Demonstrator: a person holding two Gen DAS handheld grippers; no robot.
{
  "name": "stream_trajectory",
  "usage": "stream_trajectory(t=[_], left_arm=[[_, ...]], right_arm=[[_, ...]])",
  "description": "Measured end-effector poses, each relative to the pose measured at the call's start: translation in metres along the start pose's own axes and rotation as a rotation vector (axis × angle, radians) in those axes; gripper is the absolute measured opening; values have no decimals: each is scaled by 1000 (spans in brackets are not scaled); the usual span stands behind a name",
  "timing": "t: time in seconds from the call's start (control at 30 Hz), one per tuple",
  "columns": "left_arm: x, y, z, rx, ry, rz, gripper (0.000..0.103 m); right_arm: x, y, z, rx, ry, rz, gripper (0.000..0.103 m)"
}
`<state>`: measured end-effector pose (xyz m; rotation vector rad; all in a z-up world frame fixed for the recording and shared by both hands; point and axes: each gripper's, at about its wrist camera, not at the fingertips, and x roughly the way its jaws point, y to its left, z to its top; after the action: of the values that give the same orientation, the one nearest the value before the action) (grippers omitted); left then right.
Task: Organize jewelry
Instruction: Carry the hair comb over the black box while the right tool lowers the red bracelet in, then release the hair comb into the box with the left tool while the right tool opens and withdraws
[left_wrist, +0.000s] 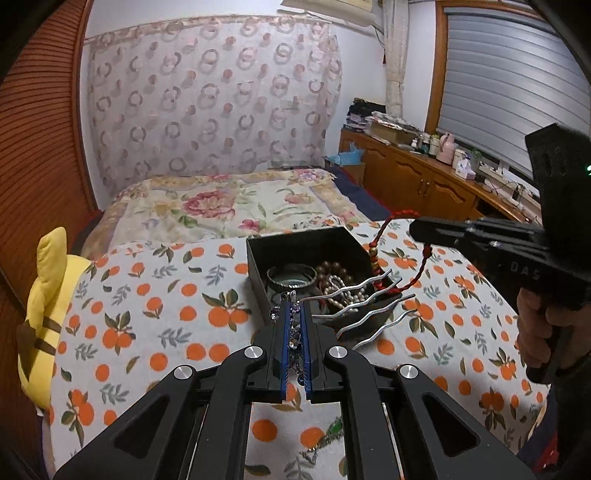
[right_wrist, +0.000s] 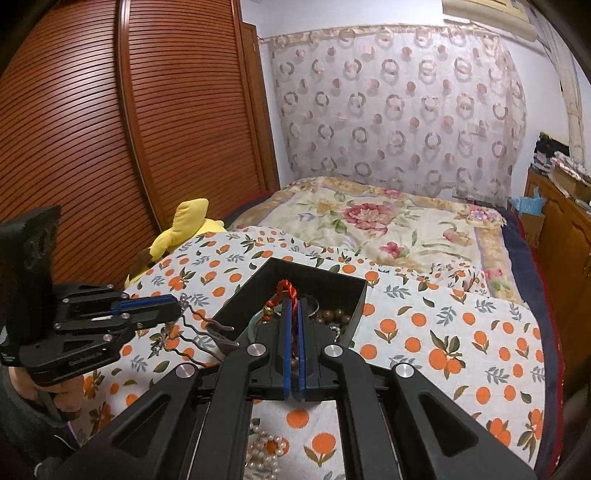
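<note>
In the left wrist view, the left gripper is being seen clamped on the jewelled head of a silver hair comb, whose wavy prongs are fanning out to the right over the front edge of the black box; from the right wrist view the same comb is appearing only as thin wavy wires beside the left gripper. The right gripper is being shown closed on a red braided cord above the box, while the left view is revealing what is hidden there: the cord is arching up and trailing down from the right gripper (a small gold bead is hanging on it). Inside the box a metal bangle and brown beads are being seen. Only the right view is showing a pearl strand lying on the cloth below the gripper; only the left is showing a green-stoned piece. Everything is being rested on an orange-print cloth spread over a bed with a floral quilt, a yellow plush toy at its edge, and a louvred wooden wardrobe behind.
</note>
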<state>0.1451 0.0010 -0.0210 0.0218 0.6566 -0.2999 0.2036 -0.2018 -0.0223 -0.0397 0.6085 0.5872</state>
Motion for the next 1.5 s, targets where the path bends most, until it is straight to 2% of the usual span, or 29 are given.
stream_trajectory(t=[0.5, 0.97, 1.03, 1.1, 1.5], left_arm=[[25, 11, 24, -33, 8, 30, 5], [58, 3, 41, -50, 37, 27, 5], [62, 1, 42, -50, 42, 24, 5], [64, 1, 43, -50, 40, 23, 4], [67, -12, 44, -26, 43, 12, 3]], right_arm=[[48, -10, -8, 23, 90, -4, 4], [42, -15, -17, -4, 89, -14, 5], [42, -16, -17, 4, 91, -9, 9], [40, -18, -18, 15, 86, -6, 38], [6, -20, -33, 29, 46, 5, 38]])
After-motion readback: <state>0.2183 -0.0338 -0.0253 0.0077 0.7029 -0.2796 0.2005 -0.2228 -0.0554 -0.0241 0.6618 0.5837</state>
